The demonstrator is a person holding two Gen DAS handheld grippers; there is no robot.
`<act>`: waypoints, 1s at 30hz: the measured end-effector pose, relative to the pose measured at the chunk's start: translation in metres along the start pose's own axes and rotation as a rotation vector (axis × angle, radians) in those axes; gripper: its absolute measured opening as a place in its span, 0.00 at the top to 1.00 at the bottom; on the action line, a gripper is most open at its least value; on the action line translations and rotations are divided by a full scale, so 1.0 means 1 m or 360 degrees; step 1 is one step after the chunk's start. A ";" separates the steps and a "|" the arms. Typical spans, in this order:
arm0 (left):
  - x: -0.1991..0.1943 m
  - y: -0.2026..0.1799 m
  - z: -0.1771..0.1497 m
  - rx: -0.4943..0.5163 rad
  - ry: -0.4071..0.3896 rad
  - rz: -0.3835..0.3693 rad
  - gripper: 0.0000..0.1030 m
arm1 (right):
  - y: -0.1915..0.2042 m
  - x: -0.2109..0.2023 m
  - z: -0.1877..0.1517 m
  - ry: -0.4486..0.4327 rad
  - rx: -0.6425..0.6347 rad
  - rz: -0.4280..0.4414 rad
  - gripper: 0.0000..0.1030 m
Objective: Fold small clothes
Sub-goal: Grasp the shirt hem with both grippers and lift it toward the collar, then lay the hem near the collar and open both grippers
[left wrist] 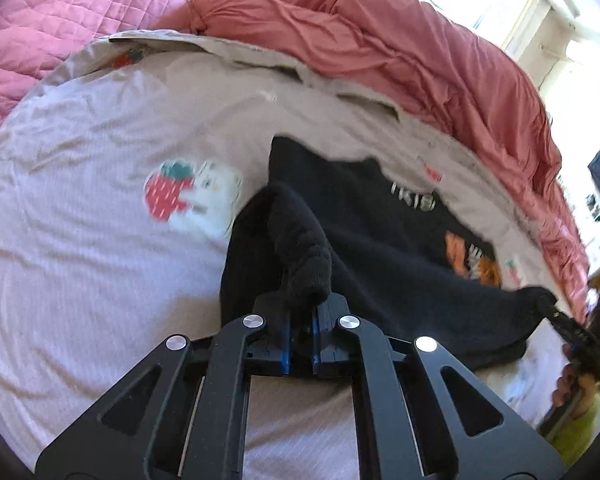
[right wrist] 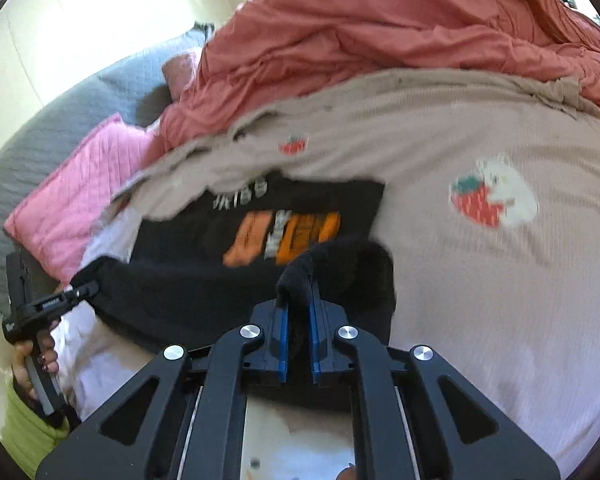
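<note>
Black fleecy fabric is what both sets of tongs are biting into right now. It's a small black sweater with orange and white lettering on the front, lying on the bed's beige sheet, the one with strawberry prints. The near edge of the sweater is lifted off the sheet while the far part with the lettering still lies flat.

The left gripper is angled down toward the bed with its jaws pinched together on a bunched-up corner of the sweater, so the fabric stands up in a lumpy ridge right above the blue pads. The right gripper is doing the same at the other near corner: pointing down at a slant, jaws squeezed onto a fold of black fleece that pokes up between them.

In the left wrist view the other tool sits at the far right edge, with the person's right hand wrapped around its handle, fingers curled underneath. The right wrist view mirrors that. The left hand grips the handle low at the left edge, and the tool's tip is buried in the stretched corner of the sweater. The fabric between the two corners hangs as a taut dark band.

Behind the sweater there's a rumpled coral blanket heaped across the bed, and a pink quilted pillow beside it. It's all a bit motion-blurred.
</note>
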State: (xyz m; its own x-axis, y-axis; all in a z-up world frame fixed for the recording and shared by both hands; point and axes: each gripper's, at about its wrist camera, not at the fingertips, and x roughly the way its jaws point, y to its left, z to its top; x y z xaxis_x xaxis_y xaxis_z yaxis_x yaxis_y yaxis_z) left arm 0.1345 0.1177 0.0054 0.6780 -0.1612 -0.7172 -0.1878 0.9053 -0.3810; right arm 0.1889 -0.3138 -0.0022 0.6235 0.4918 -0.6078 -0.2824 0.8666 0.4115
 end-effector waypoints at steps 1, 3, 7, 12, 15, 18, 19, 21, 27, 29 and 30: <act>0.001 -0.001 0.006 -0.0015 -0.0007 -0.0013 0.99 | -0.004 0.003 0.008 -0.0018 0.0026 0.0013 0.93; 0.008 -0.004 0.024 -0.0043 -0.0025 -0.0016 0.99 | -0.012 0.011 0.023 -0.0040 0.0076 -0.0002 0.93; 0.030 -0.006 0.054 -0.0130 -0.0026 -0.0031 0.99 | -0.030 0.039 0.044 -0.0009 0.0165 -0.0072 0.93; 0.064 -0.006 0.074 -0.0227 -0.0014 -0.0011 0.98 | -0.041 0.075 0.044 0.0069 0.0208 -0.0187 0.93; 0.076 0.002 0.070 -0.0283 -0.0019 -0.0047 0.90 | -0.051 0.084 0.040 0.0101 0.0296 -0.0156 0.90; 0.069 0.007 0.062 -0.0249 -0.0127 -0.0156 0.81 | -0.049 0.071 0.041 0.0048 0.0251 -0.0111 0.86; 0.064 0.008 0.058 -0.0217 -0.0167 -0.0181 0.75 | -0.047 0.065 0.041 0.0025 0.0233 -0.0097 0.77; 0.054 0.010 0.052 -0.0152 -0.0222 -0.0186 0.68 | -0.040 0.053 0.042 -0.0044 0.0191 -0.0141 0.53; 0.030 -0.004 0.049 0.0023 -0.0256 -0.0055 0.68 | 0.000 0.025 0.029 -0.0141 -0.0114 -0.0244 0.48; 0.026 -0.014 0.047 0.0112 -0.0256 -0.0022 0.68 | 0.029 0.030 0.015 -0.0085 -0.0311 -0.0243 0.48; 0.024 -0.023 0.044 0.0188 -0.0269 0.0004 0.68 | 0.041 0.034 0.009 -0.0055 -0.0394 -0.0240 0.48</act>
State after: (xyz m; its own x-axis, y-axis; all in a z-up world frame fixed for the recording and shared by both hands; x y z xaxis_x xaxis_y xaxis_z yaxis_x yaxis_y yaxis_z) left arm 0.1861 0.1107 0.0229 0.7892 -0.0993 -0.6060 -0.1120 0.9470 -0.3011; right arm 0.2054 -0.2621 0.0000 0.6953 0.3563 -0.6242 -0.3513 0.9261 0.1372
